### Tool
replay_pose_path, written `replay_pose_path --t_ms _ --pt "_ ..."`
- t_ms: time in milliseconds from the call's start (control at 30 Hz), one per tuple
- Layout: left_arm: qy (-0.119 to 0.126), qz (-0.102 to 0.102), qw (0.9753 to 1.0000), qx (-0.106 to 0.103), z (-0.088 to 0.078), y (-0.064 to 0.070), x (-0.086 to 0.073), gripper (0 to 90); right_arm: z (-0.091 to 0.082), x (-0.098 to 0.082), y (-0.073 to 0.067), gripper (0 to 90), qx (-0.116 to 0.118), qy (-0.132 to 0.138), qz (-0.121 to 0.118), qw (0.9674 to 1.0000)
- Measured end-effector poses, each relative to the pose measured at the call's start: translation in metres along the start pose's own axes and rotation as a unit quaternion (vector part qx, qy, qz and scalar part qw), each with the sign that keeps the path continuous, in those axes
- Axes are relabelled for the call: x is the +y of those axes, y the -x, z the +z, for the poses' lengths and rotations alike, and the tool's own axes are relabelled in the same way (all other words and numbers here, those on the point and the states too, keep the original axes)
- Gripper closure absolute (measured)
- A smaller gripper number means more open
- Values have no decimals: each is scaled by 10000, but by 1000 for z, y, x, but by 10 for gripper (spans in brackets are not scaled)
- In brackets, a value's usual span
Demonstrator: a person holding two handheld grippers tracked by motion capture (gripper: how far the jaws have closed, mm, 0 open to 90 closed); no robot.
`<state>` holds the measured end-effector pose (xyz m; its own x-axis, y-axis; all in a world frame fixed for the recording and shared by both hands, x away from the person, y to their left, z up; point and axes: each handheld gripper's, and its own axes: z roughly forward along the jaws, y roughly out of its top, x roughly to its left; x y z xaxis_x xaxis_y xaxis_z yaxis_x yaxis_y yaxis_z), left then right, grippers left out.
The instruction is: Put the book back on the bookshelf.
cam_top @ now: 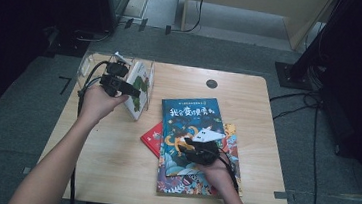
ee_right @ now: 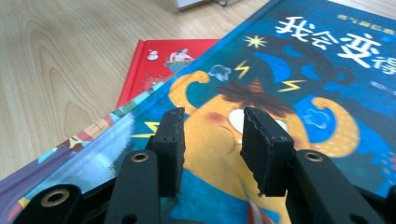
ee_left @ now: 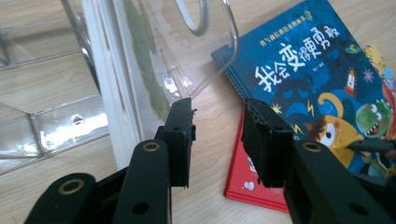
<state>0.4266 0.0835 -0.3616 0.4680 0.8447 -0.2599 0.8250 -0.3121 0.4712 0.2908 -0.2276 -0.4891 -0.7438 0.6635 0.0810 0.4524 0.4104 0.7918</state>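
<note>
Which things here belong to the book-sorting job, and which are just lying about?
In the job:
- blue picture book, top of the stack, under the right gripper
- red book beneath it
- clear acrylic book rack, by the left gripper
- white book standing in the rack

Lying about:
- cables on the floor
- table's cable grommet

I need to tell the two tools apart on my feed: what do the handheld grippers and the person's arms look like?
Both are black two-jaw tools with ridged rectangular pads and brass-coloured pivot rings. The left gripper trails black cables; the right gripper carries a pale three-cornered plate. Both forearms are bare, no sleeves visible.
</note>
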Motion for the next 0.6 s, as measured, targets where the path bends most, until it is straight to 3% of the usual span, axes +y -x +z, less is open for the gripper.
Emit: replay_pose_path --t_ms 600 --pt "170 251 9994 -175 14 9 -42 789 -23 -4 31 680 -263 39 383 9989"
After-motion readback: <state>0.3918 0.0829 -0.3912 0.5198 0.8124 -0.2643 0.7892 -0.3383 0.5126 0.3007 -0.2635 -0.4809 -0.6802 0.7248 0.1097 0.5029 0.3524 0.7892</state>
